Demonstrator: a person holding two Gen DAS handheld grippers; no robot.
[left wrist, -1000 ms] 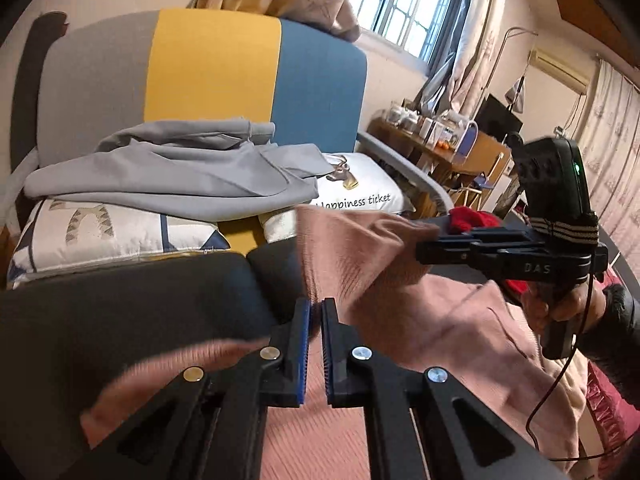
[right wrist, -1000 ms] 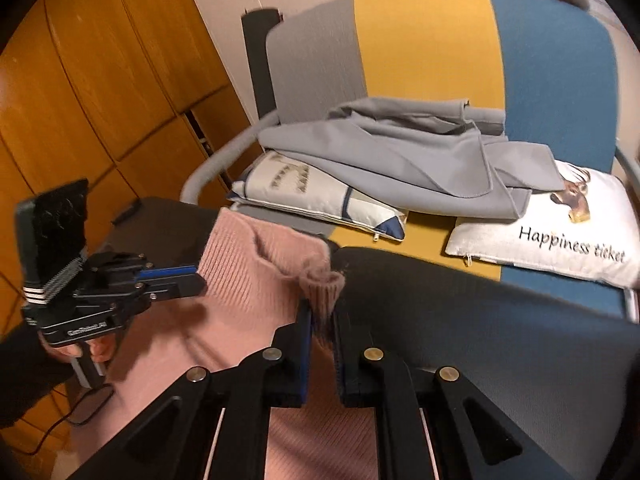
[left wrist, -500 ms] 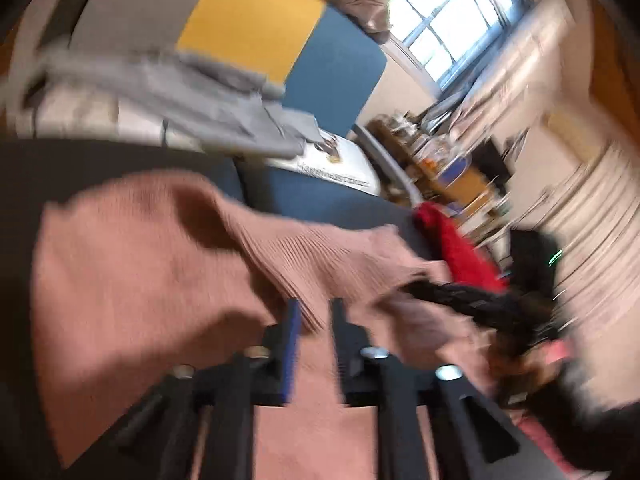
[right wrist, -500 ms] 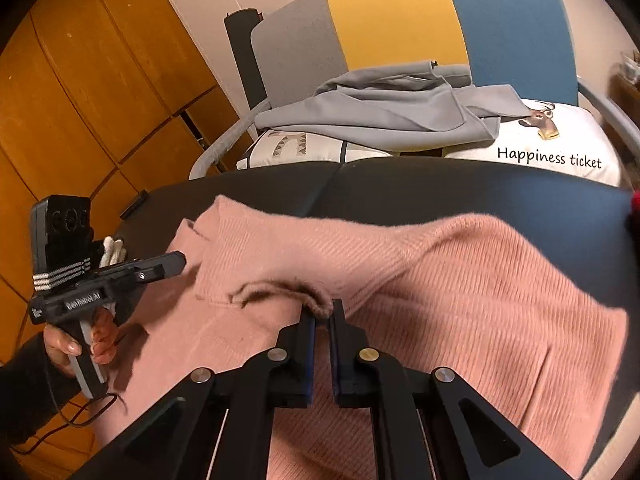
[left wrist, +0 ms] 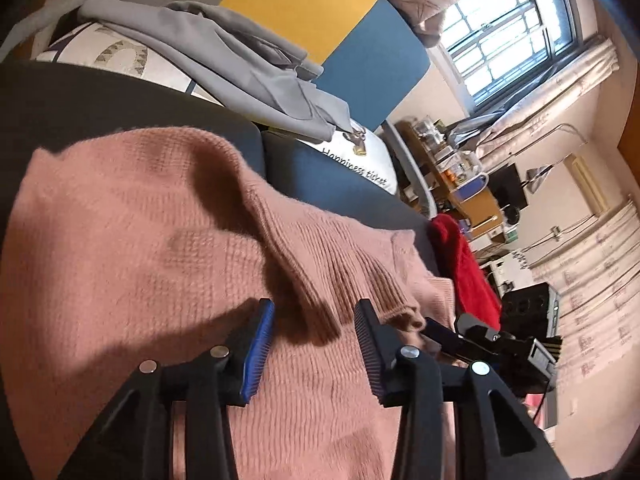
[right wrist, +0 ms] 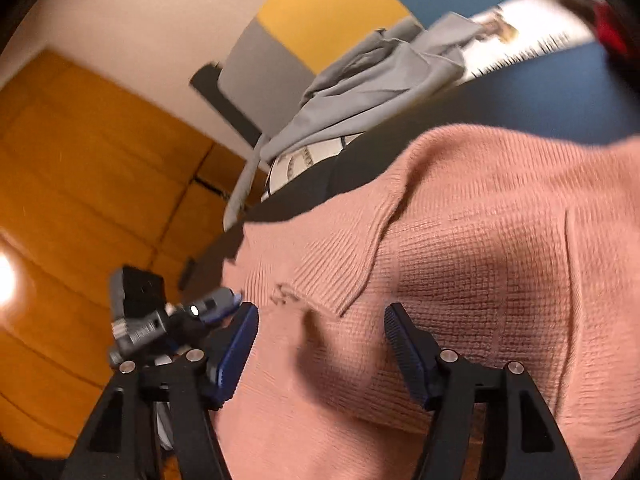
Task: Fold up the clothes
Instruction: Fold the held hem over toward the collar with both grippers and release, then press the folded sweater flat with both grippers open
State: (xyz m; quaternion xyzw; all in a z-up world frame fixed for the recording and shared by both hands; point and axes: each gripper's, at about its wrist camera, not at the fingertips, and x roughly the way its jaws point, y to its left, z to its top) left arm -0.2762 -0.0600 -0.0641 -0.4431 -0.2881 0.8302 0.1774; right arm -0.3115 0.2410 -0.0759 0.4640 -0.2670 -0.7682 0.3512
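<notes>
A pink knit sweater (left wrist: 132,240) lies spread on a dark cushioned surface (left wrist: 72,96), with one ribbed sleeve folded across its body. My left gripper (left wrist: 314,312) is open just above the folded sleeve and holds nothing. My right gripper (right wrist: 320,320) is open too, above the sweater (right wrist: 480,248) near the sleeve cuff. Each gripper shows in the other's view: the right one low at the right (left wrist: 480,340), the left one low at the left (right wrist: 172,316).
A grey garment (left wrist: 224,52) lies on printed pillows (left wrist: 360,160) against a grey, yellow and blue chair back (left wrist: 304,4). A red cloth (left wrist: 460,256) hangs at the right edge of the surface. Orange wooden panels (right wrist: 80,160) stand on the left.
Both grippers were shut on the sweater's sleeves and carried them over the body. They have opened and let go, and both views have tilted.
</notes>
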